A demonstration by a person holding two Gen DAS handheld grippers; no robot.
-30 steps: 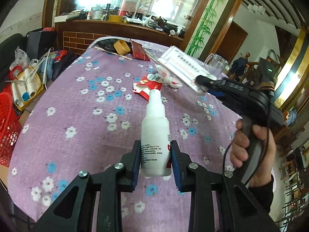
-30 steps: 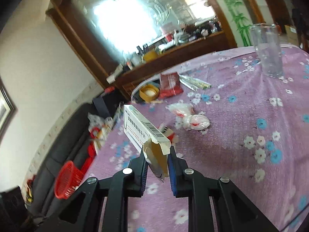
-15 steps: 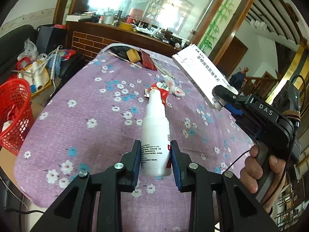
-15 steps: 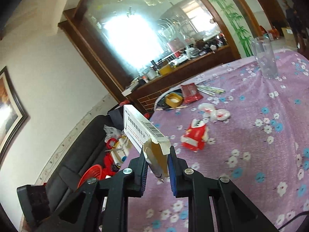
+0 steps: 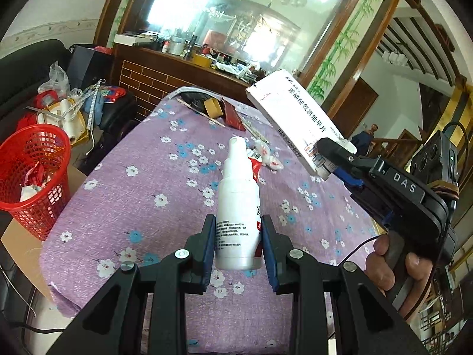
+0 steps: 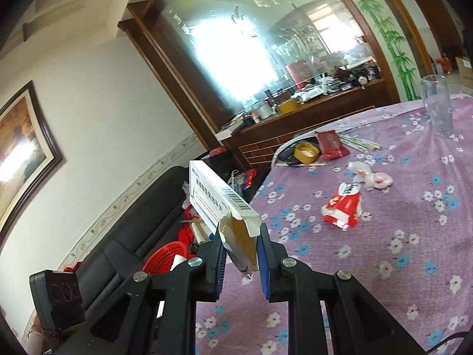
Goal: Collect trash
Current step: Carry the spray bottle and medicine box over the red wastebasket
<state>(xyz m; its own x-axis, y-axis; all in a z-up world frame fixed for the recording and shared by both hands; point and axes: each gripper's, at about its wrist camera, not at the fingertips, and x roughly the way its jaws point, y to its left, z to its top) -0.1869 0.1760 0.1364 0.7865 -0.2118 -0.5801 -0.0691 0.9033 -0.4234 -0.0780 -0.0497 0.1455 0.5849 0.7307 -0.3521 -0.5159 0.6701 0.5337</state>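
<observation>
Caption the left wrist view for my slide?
Left claw grips white spray bottle above floral tablecloth, red basket nearby.

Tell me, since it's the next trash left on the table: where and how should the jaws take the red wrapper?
Take the red wrapper across its narrow width near the middle, coming down from above. It lies flat and crumpled on the tablecloth, longer than wide, with nothing touching its long sides, so the jaws can likely straddle it there.

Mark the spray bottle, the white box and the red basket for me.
spray bottle (image 5: 238, 201), left wrist view, on its white body above the pads.
white box (image 6: 211, 196), right wrist view, on its printed side face.
red basket (image 5: 35, 153), left wrist view, on its mesh wall.
</observation>
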